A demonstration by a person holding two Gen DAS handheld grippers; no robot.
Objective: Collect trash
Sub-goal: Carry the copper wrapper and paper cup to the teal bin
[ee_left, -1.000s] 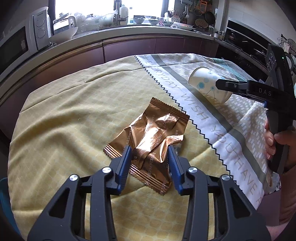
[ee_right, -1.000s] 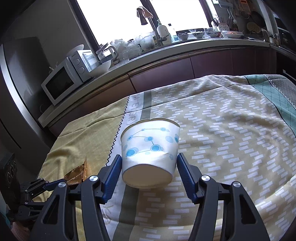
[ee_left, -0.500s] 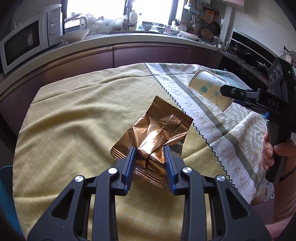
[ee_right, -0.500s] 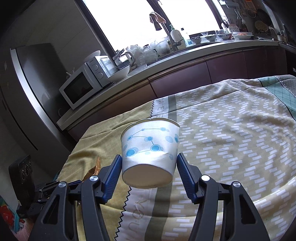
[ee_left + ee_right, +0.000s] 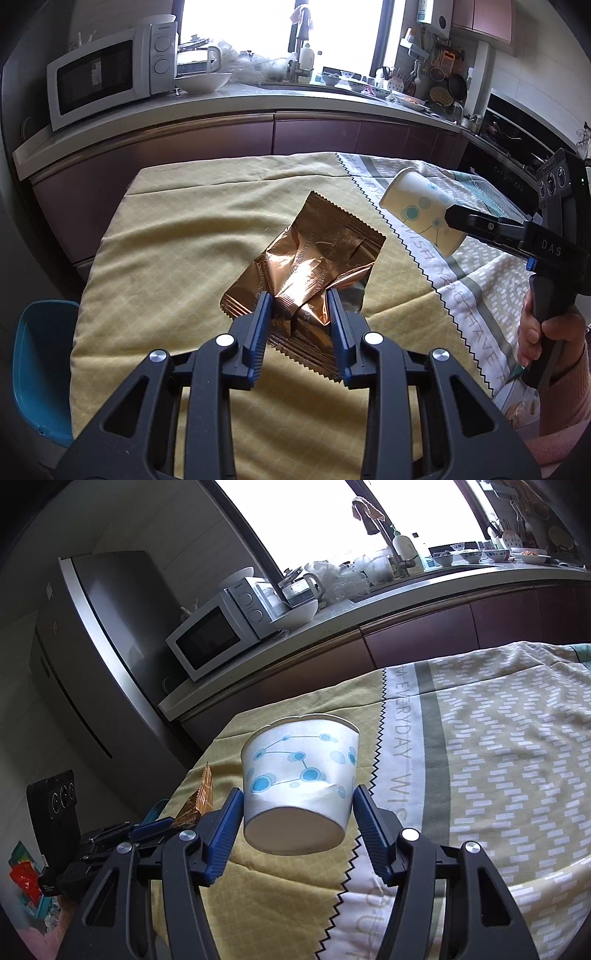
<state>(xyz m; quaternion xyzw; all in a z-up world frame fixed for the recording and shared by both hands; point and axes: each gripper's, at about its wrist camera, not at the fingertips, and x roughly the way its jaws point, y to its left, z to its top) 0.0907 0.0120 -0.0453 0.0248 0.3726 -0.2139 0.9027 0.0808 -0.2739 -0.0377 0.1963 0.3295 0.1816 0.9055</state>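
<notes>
Both pieces of trash are off the table and in the air. The left gripper is clamped on the near end of the copper foil wrapper; the right gripper is clamped on the base of the paper cup, which is tipped with its mouth pointing away.

Risks:
- The wrapper is held only by crumpled foil at one end. Slick, thin material; it could slide out of the pads if the hand swings quickly.
- The cup wall is already creased where the pads press. More squeeze may collapse it and loosen the hold; if anything is left inside, the tilt would spill it on the tablecloth.
- No bin is visible in either view, so the carry path cannot be judged.

Versus a second ago: the left gripper's pads stood wider around the wrapper and are now pinched in on it. Both items sit higher over the cloth, and more of the kitchen counter shows.
</notes>
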